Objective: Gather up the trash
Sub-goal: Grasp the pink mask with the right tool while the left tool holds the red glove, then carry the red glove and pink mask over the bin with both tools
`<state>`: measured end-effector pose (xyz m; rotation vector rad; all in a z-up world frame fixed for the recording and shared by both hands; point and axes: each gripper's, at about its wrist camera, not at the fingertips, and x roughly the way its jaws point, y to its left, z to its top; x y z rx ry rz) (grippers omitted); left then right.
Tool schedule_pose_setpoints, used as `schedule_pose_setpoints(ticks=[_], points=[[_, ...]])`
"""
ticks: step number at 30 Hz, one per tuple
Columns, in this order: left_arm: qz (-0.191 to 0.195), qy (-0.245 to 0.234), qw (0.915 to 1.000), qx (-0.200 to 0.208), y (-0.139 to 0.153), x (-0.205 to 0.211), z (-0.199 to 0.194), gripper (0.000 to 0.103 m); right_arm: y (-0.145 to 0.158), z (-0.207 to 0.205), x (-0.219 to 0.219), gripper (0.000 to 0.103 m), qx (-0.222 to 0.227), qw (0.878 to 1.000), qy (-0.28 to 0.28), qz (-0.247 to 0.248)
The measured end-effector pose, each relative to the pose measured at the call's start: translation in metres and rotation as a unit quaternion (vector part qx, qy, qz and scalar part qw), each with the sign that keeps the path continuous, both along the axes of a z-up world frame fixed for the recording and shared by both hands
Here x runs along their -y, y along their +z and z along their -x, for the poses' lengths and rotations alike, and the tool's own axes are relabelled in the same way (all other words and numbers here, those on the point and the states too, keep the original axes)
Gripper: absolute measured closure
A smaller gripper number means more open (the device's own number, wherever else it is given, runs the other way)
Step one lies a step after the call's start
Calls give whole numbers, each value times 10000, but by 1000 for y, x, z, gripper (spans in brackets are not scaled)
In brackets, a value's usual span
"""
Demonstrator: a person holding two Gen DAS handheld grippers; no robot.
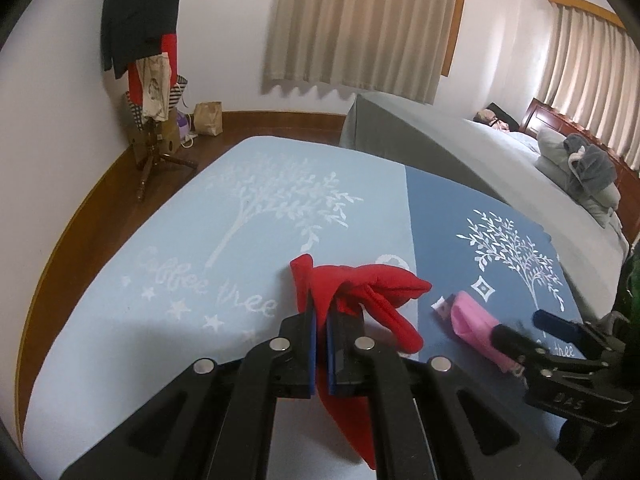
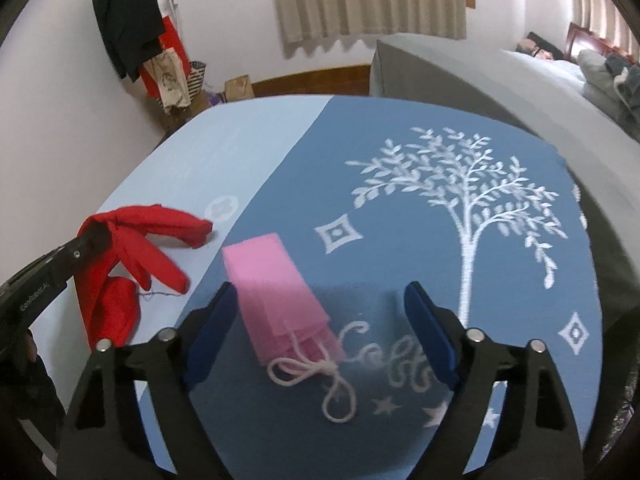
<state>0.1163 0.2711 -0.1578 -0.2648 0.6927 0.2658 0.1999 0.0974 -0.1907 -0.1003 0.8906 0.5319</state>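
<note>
left gripper (image 1: 319,344): closed tight on a red cloth (image 1: 360,296), its blue-lined fingers (image 1: 309,344) pinching a fold of the fabric; in the right wrist view it came in from 9 o'clock with the cloth bunched at its tip.
red cloth: a glove-like piece with finger-shaped lobes, spread toward 2 o'clock from the left gripper and hanging down past the jaws toward 6 o'clock; it lay on the light blue half of the mat, close to the seam.
right gripper (image 2: 320,332): jaws wide apart, not pressing on anything; the pink pouch (image 2: 276,292) lay between them, nearer the finger at 9 o'clock, and whether that finger touched it cannot be told.
pink pouch: a flat pink bag, tilted, with its closed end toward 11 o'clock and its mouth toward 5 o'clock; it rested on the dark blue half of the mat, just beside the seam and near the red cloth.
white cord (image 2: 320,380): tied at the pouch mouth, looping out toward 6 o'clock on the mat.
mat (image 2: 400,128): half light blue, half dark blue, printed with white trees, stars and script.
bed (image 1: 480,152): grey cover, at 2 o'clock beyond the mat, with pillows at its far end.
coat stand (image 1: 144,80): at 11 o'clock against the wall, hung with dark and red clothes.
curtains (image 1: 360,24): beige, at 12 o'clock.
</note>
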Motion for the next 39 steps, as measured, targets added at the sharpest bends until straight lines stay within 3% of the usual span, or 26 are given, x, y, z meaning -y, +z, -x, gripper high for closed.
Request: schedule_pose_setpoints(ticks=[3,6,8,11,15,27,39], points=[[9,-18,10000,0,-1,0,1,99,-4,1,-4,34,-120,9999,114,11],[35,-30,10000,-4,-1,0,1,99,-5,3,-7,49,-186,9996,221,9],[39,-47,10000,-1,-1,1,2,99,-4,4,-9,67,-271,9991,312,-42],[41,-84,10000,9,1,4,2,99,1,5,-7,80,-276,9989,360,-88],[47,-154,9998,74,7,10,3,99,11,8,-1,85,-228,9990,319,-196],[79,-612,9977,299,34,49,2,99,57,21,49,85,129,9983,-139,-547],[119,-1262,9903,569,64,108,1,99,92,40,104,85,493,9951,-517,-677]])
